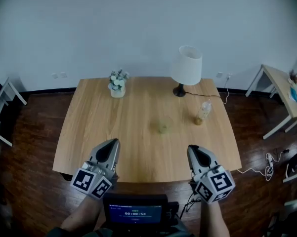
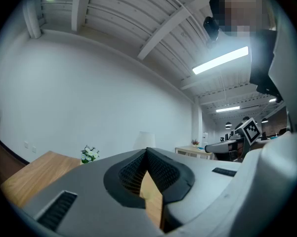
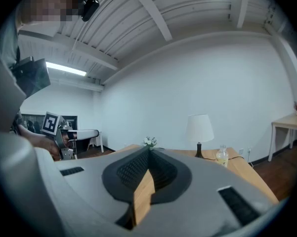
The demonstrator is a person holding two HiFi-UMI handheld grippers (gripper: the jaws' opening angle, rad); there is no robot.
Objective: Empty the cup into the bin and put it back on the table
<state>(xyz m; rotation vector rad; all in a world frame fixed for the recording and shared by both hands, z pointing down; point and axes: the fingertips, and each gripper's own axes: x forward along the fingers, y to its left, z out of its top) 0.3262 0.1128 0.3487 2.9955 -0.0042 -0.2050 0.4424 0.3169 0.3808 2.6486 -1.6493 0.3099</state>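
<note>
Small greenish cup (image 1: 162,127) on table (image 1: 89,132) centre

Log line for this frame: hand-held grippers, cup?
left hand-held gripper: shut, empty | right hand-held gripper: shut, empty | cup: on table, untouched

The left gripper (image 1: 110,144) and right gripper (image 1: 193,151) sit closed, empty

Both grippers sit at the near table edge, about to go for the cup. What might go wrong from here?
1. The left gripper and right gripper are both shut; reaching like that would likely knock the small cup over.
2. The bottle stands near the cup's right side; a right-side approach may clip it.
3. No bin shows in any view.
</note>
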